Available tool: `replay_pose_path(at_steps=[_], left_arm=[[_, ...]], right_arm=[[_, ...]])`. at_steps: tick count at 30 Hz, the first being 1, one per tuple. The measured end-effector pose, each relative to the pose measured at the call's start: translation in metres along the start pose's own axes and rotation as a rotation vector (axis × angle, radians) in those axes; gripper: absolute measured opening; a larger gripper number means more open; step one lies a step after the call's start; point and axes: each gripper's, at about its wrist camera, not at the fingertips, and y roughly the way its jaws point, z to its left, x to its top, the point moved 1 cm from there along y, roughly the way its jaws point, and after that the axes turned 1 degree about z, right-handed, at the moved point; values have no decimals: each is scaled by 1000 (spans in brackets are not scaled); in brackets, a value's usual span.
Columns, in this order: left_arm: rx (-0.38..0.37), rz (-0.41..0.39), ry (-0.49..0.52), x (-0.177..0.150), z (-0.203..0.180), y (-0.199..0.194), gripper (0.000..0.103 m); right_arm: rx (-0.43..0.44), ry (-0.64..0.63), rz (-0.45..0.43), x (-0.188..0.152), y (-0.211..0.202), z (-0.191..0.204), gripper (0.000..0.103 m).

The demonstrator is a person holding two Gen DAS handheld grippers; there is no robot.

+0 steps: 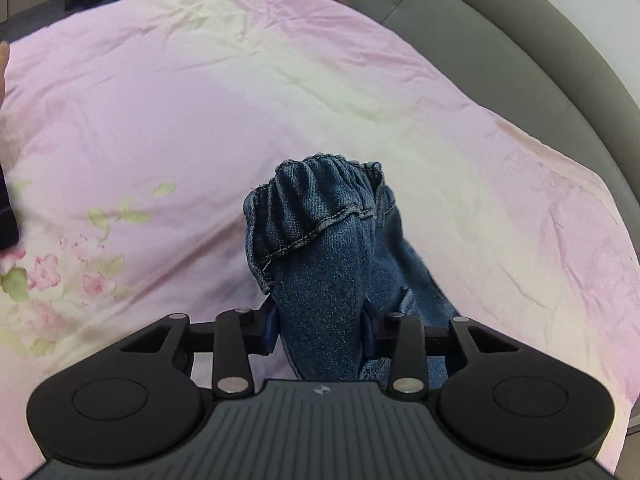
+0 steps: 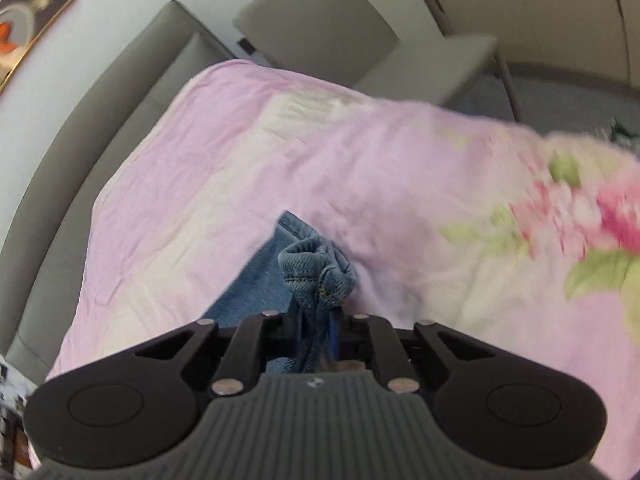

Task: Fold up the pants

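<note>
Blue denim pants are held above a pink floral bed cover. My left gripper is shut on a thick bunch of the denim, with the gathered elastic waistband sticking up past the fingers. My right gripper is shut on a thinner bunched part of the pants, with a stitched hem fold above the fingers. More denim hangs down to the left below it. The rest of the pants is hidden under the grippers.
A grey padded headboard curves around the bed and also shows in the right wrist view. A grey chair or bedside unit stands beyond the bed. A framed picture hangs on the wall. A floral print lies at right.
</note>
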Motion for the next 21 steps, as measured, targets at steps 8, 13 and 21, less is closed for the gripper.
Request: replay_pose_path(at_steps=[8, 13, 21], left_arm=[[8, 12, 89, 1, 27, -46, 43], [65, 117, 63, -37, 72, -14, 43], [57, 169, -48, -61, 117, 23, 45]], right_arm=[[-15, -91, 4, 21, -46, -3, 6], [-97, 12, 131, -40, -33, -64, 6], [-124, 84, 180, -74, -15, -101, 11]])
